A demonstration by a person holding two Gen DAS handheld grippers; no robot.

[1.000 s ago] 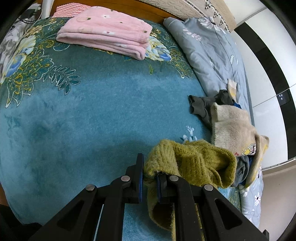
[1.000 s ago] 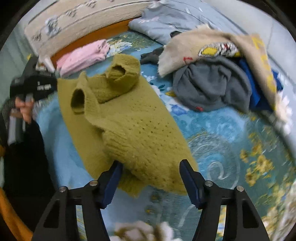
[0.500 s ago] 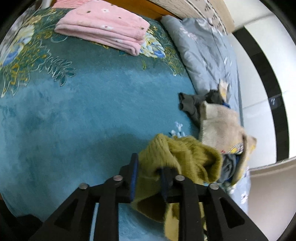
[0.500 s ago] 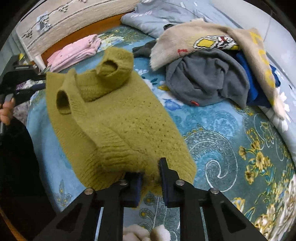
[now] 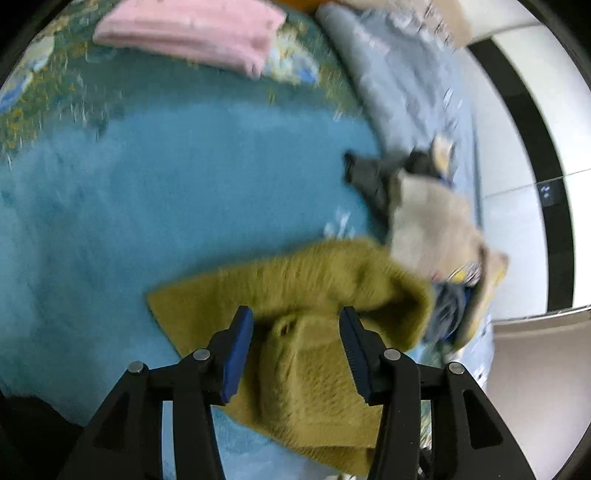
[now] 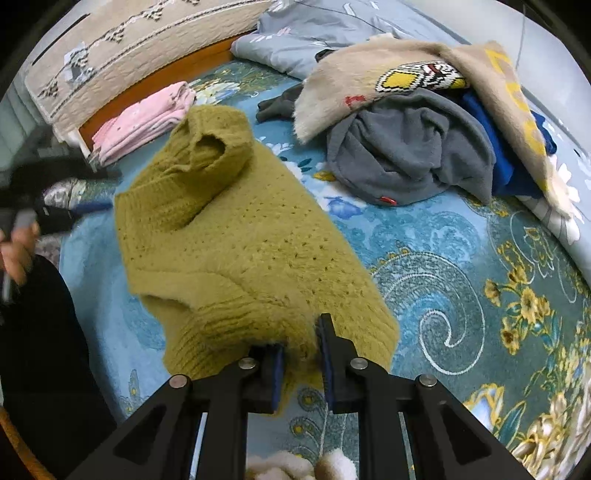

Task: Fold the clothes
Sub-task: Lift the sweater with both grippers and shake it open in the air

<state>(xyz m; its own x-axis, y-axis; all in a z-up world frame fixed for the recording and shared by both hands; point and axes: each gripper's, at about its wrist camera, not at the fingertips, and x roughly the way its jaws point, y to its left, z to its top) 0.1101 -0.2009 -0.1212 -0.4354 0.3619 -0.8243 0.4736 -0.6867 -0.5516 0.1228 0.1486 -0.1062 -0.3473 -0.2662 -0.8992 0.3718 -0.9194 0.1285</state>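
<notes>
Fingers first: the left gripper [image 5: 295,336] has its blue pads spread wide apart, nothing pinched, just hovering over the sweater [image 5: 314,321], and that view is smeared with motion blur. Over on the other side, the right gripper [image 6: 301,363] has its fingers pressed in close on the ribbed hem of the sweater [image 6: 236,251], a fold of knit caught between the pads. And what a sweater it is: olive-green, chunky, fuzzy, with an open stitch pattern across the body and thick ribbing along the bottom edge. It lies spread on the blue floral blanket [image 6: 461,280], hem toward the right gripper, the roll neck [image 6: 210,147] gaping open at the far end, pointing toward the headboard [image 6: 122,37]. From the left wrist the neck opening sits right between the spread fingers, the shoulder edge running flat to the left and the cloth bunched up to the right. Just beyond the neck, a folded pink garment [image 6: 144,118] rests neatly near the headboard. Off to the right, well apart from the sweater, a heap of clothes: a beige fleece [image 6: 406,74] with a yellow patch draped over a grey top [image 6: 406,155], something blue [image 6: 502,162] tucked behind. A grey quilt [image 6: 317,33] lies along the far side of the bed.
</notes>
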